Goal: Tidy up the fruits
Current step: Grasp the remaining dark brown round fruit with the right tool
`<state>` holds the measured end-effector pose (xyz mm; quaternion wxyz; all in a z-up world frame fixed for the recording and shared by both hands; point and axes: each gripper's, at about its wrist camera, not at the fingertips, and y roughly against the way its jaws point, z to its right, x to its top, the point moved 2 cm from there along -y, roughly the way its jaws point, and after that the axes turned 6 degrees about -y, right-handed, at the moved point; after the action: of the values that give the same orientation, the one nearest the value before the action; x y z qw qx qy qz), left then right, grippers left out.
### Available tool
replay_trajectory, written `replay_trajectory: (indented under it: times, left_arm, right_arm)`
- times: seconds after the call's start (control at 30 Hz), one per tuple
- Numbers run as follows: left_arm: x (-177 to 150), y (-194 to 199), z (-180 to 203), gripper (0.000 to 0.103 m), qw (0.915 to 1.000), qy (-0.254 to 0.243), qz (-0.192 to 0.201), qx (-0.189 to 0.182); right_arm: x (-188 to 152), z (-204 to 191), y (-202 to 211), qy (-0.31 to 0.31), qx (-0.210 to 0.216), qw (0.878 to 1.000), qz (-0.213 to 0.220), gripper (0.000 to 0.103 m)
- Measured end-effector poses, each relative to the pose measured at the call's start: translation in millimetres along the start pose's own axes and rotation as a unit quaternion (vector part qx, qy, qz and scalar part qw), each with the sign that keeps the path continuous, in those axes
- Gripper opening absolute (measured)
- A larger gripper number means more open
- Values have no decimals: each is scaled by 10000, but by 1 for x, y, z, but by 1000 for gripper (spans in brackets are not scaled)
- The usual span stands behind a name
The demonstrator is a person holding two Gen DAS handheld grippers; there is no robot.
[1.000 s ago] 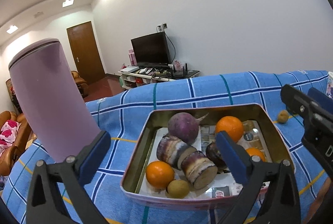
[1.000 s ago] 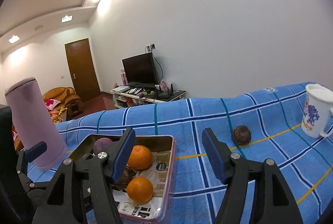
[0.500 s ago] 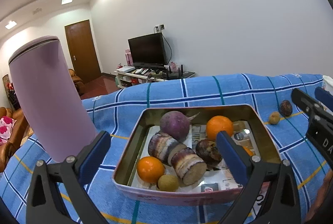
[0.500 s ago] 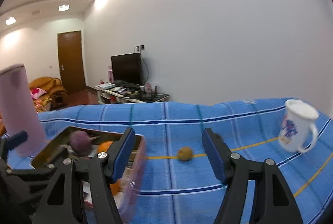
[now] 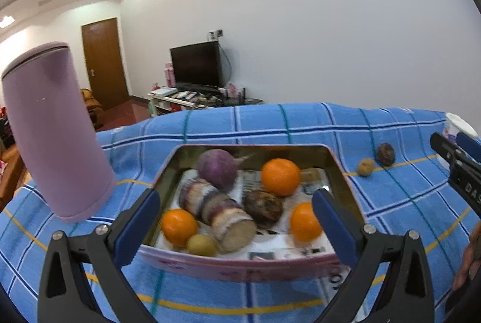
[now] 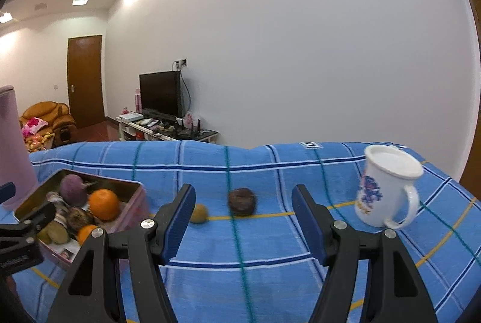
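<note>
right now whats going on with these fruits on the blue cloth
A person holds a gripper in each hand, both open and empty. The left gripper faces the tin tray, which holds oranges and other produce. The right gripper points at the dark fruit and small brown fruit lying loose on the cloth, near the white mug.

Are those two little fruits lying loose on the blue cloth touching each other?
Apart. The right wrist view shows a strip of blue cloth between the yellowish fruit and the dark brown fruit.
</note>
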<state>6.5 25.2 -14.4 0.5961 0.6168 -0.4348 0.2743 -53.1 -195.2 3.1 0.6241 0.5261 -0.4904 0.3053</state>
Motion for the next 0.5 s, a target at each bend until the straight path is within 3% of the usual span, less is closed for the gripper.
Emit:
replay_trajectory:
  times: [0.27,0.37,0.5]
  left_arm:
    - [5,11,37,101,9987,-373,83,-334]
    - [10,12,54,101,9975,-529,40,-456]
    - [20,3,65,99,9965,-405,-304,-667]
  right_arm:
    - [2,44,-16,-25,-179,9990,-410,68]
    - [2,52,-30,-28,-72,9975,-705,68]
    - [0,45,-56,137,258,9927,-1171,68]
